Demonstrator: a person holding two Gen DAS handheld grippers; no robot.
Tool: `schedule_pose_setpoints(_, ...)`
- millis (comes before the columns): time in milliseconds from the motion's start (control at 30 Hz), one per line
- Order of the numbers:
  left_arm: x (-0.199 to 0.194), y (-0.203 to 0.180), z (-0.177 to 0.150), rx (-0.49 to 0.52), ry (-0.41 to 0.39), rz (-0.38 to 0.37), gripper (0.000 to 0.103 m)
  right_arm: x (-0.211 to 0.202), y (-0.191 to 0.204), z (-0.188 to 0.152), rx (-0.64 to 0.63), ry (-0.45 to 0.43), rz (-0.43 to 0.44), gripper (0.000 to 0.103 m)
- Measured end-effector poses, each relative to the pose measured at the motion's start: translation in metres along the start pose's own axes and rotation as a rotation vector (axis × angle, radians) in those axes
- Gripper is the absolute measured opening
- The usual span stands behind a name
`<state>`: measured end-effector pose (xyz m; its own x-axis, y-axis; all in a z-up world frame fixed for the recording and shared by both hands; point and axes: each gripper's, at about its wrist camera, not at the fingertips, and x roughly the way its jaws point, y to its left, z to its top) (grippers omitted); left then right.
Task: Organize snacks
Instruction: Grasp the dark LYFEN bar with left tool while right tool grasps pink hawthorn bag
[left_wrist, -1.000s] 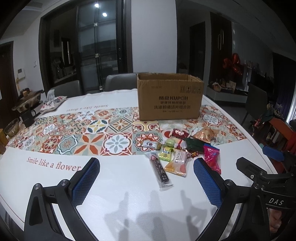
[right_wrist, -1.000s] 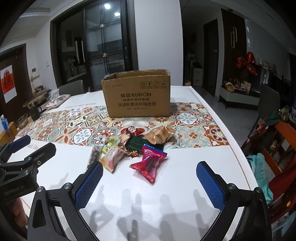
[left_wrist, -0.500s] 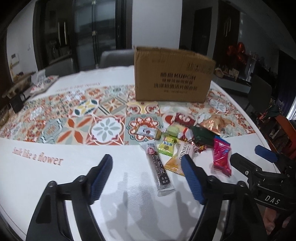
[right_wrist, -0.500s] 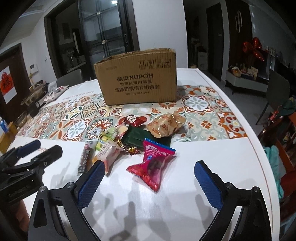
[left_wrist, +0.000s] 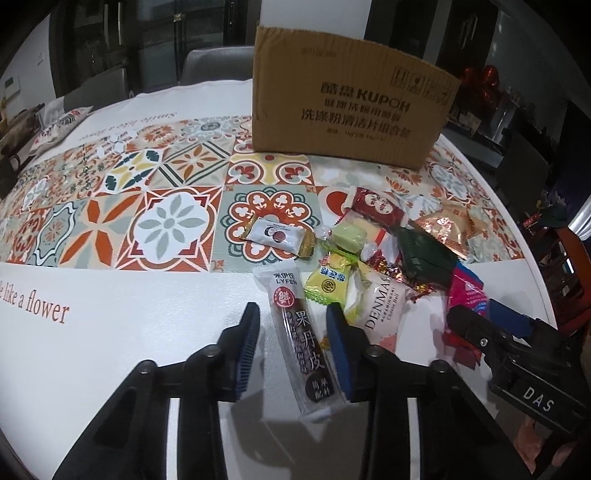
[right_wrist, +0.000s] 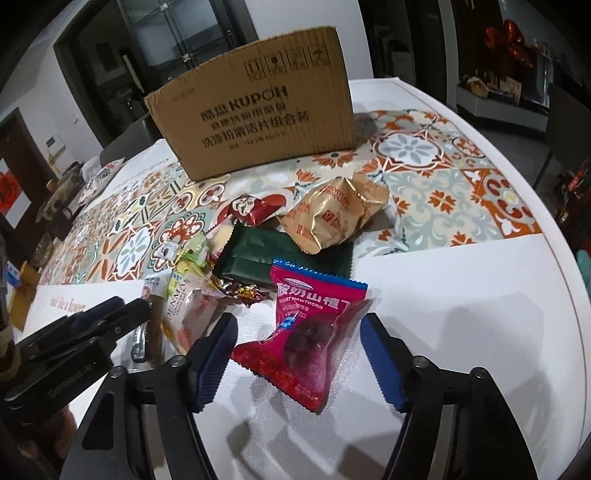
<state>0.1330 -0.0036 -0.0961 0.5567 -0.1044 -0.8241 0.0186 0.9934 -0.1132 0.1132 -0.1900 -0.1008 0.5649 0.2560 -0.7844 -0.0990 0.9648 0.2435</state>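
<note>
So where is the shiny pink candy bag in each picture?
Left wrist view: the shiny pink plastic candy bag peeks out at the right, partly hidden behind the right hand-held gripper.
Right wrist view: the bag lies low in the middle, between that gripper's blue fingers.
Shared landmark: the brown cardboard box stands behind the snack pile in both.

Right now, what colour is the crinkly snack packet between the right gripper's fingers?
Pinkish-red with a blue top edge, the hawthorn snack packet; clearest in the right wrist view.
</note>
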Motion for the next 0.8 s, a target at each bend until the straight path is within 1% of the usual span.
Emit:
schedule_pose_setpoints(133, 0.008, 0.001, 0.000, -0.005, 0.023, -0.008, 0.029, 0.004, 0.002, 0.000, -0.005, 0.018, 0.004, 0.058)
schedule_pose_setpoints(167, 0.009, 0.001, 0.000, -0.008, 0.030, -0.012, 0.029, 0.004, 0.002, 0.000, -0.009, 0.016, 0.001, 0.057)
schedule_pose_setpoints(200, 0.011, 0.001, 0.000, -0.008, 0.034, -0.013, 0.026, 0.004, 0.003, 0.000, -0.014, 0.016, 0.000, 0.055)
schedule_pose_setpoints(267, 0.012, 0.001, -0.001, -0.008, 0.038, -0.025, 0.023, 0.005, 0.004, 0.000, -0.021, 0.018, -0.002, 0.049)
schedule_pose_setpoints(300, 0.012, 0.001, -0.001, -0.008, 0.037, -0.032, 0.021, 0.005, 0.006, -0.001, -0.032, 0.018, -0.005, 0.044)
schedule_pose_setpoints(333, 0.012, 0.001, -0.001, -0.008, 0.038, -0.037, 0.020, 0.005, 0.006, -0.001, -0.037, 0.017, -0.006, 0.041)
schedule_pose_setpoints(367, 0.012, 0.001, -0.002, -0.007, 0.037, -0.040, 0.020, 0.005, 0.006, -0.001, -0.037, 0.016, -0.006, 0.041)
schedule_pose_setpoints(400, 0.011, 0.001, -0.002, -0.005, 0.036, -0.039, 0.020, 0.004, 0.006, -0.002, -0.039, 0.015, -0.004, 0.037)
schedule_pose_setpoints(533, 0.003, 0.000, -0.004, 0.003, 0.014, -0.048, 0.018, -0.002, 0.010, -0.003, -0.058, -0.004, -0.009, 0.036)
schedule_pose_setpoints(800, -0.035, -0.003, 0.001, 0.058, -0.096, -0.065, 0.018, -0.029, 0.021, 0.005, -0.112, -0.081, -0.002, 0.036)
